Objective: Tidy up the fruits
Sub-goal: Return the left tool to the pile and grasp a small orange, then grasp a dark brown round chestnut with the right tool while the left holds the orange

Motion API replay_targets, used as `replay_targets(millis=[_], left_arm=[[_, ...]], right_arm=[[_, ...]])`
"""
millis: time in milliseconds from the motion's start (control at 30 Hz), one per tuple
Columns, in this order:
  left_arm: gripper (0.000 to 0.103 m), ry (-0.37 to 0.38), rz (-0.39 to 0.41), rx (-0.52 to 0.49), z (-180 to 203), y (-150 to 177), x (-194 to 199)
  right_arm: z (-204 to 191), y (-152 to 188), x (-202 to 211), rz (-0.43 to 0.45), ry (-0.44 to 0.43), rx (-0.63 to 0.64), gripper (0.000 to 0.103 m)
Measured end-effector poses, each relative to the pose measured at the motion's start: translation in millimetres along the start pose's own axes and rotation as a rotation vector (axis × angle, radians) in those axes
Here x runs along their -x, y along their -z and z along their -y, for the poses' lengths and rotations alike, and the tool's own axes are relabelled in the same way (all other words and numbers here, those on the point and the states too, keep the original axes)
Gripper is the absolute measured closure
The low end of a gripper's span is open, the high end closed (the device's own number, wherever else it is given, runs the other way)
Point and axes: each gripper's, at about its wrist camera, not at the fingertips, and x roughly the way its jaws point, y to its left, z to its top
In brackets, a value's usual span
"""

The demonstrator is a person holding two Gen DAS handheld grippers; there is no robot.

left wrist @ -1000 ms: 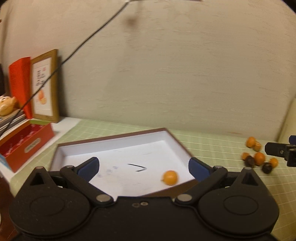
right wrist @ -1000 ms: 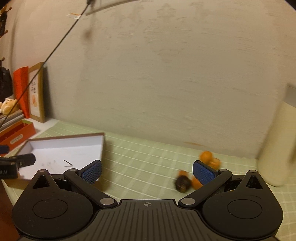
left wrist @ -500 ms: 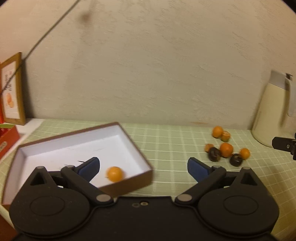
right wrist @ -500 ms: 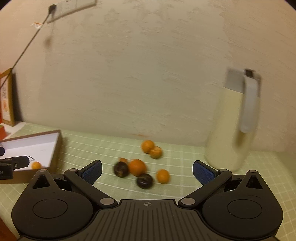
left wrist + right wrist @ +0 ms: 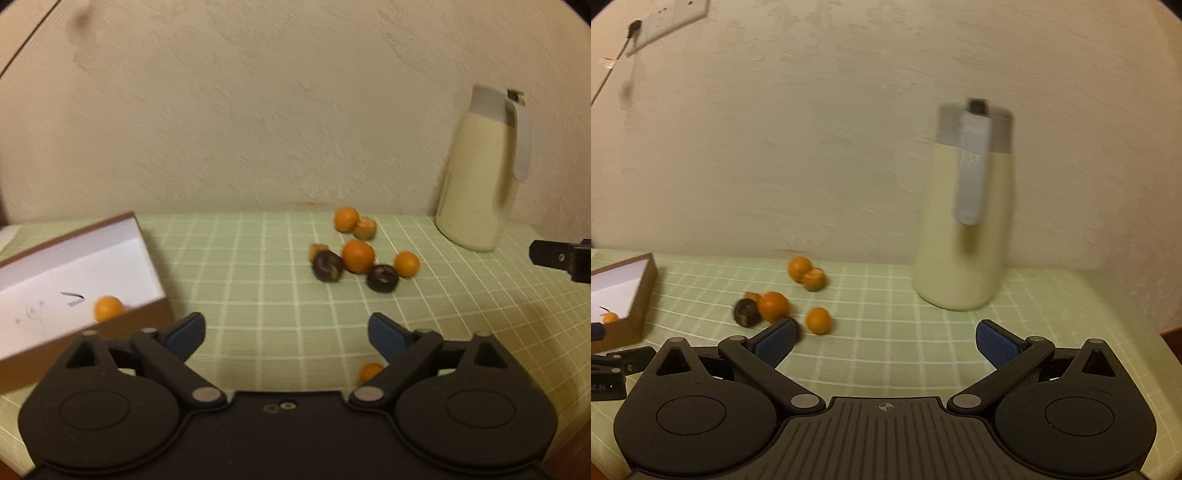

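A cluster of small orange fruits (image 5: 357,255) and two dark fruits (image 5: 327,266) lies on the green checked cloth; it also shows in the right wrist view (image 5: 773,305). A brown box with a white inside (image 5: 147,251) stands at the left and holds one small orange fruit (image 5: 108,308). Another orange fruit (image 5: 370,372) lies by my left gripper's right finger. My left gripper (image 5: 286,334) is open and empty, in front of the cluster. My right gripper (image 5: 884,341) is open and empty, right of the cluster.
A tall cream jug with a grey lid and handle (image 5: 964,229) stands at the back right against the wall, also in the left wrist view (image 5: 480,177). The box (image 5: 642,291) is at the far left. The table's right edge (image 5: 1145,332) is near.
Both grippers have swung to the right. The box has slid to the left of both views, and the fruit cluster and the jug have come towards the middle. Both stay open.
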Motion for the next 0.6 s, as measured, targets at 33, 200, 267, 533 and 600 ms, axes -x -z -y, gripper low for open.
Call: replay_targets(millis=[33,200,267,533,600], left_arm=[[0.022,0.006,-0.014,-0.006,6,3,-3],[0.042,0.022,-0.083,-0.043,34,16,-18],[0.054,0.03,-0.121,-0.042,40,21,-27],[0.094,0.04,-0.156,-0.051,52,32,-43],[0.094,0.04,-0.148,-0.049,53,32,-44]], right_arm=[[5,2,1,-0.005,0.01,-0.005,0.0],[29,11,9,-0.015,0.051,-0.02,0.0],[37,12,12,-0.017,0.064,-0.038,0.0],[61,26,19,-0.05,0.095,-0.075,0.0],[64,28,18,-0.057,0.095,-0.085,0.0]])
